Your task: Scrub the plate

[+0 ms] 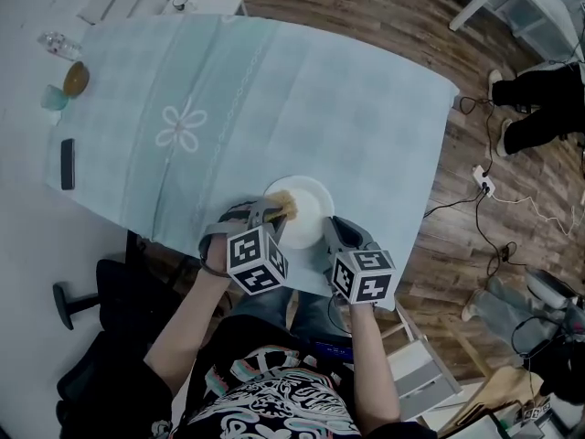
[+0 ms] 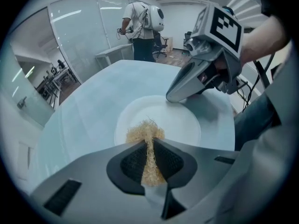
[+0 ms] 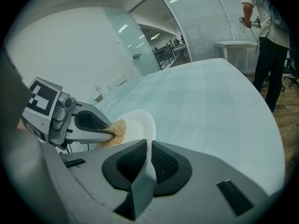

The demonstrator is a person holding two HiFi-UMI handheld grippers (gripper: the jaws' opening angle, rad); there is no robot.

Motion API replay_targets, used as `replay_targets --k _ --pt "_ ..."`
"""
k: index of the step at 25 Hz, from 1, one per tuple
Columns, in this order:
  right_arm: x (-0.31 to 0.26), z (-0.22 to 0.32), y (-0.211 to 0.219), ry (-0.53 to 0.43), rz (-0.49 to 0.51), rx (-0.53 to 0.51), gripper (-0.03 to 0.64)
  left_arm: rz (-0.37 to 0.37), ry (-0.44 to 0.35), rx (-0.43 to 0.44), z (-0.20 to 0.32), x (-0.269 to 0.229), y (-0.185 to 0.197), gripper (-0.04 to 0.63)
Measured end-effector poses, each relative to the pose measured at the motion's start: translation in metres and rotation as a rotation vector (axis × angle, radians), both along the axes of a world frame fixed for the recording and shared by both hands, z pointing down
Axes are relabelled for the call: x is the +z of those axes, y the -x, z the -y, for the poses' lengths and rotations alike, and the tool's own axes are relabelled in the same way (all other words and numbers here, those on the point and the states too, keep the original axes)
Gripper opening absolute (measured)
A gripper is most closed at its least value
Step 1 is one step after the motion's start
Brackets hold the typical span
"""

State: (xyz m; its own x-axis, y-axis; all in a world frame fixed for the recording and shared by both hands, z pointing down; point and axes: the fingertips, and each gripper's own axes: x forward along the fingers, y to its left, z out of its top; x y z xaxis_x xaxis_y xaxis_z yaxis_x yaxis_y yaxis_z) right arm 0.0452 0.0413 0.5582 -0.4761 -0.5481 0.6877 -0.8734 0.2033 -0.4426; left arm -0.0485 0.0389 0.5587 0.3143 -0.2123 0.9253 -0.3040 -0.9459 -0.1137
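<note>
While your right gripper [image 3: 150, 155] pinches the near right rim of the white plate [image 1: 312, 201], steadying it by the near edge of the table [image 1: 366, 108], your left gripper [image 2: 150, 154] is clamped narrow on a tan fibrous scrubber [image 2: 145, 132]. Its tuft sits on or just over the plate's left side. You look to be mid-scrub. Next, press the tuft down and sweep it rightward across the plate, keeping the rim grip firm so the plate cannot slide.
</note>
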Motion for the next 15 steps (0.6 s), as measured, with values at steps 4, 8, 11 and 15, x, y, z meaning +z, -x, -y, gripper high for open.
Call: replay_targets --k 4,8,11,15 --pt "0.000 0.000 0.000 0.005 0.006 0.000 0.021 0.058 -0.048 0.036 0.000 0.002 -0.003 0.060" --pt "0.000 -0.001 0.001 0.005 0.005 0.000 0.021 0.054 -0.043 0.049 -0.002 0.002 -0.005 0.060" --pt "0.000 -0.001 0.001 0.009 0.011 0.000 0.021 0.028 -0.042 0.076 -0.003 0.001 -0.021 0.060" --pt "0.000 0.000 0.002 0.008 0.010 0.000 0.021 -0.022 -0.033 0.107 -0.006 0.002 -0.054 0.060"
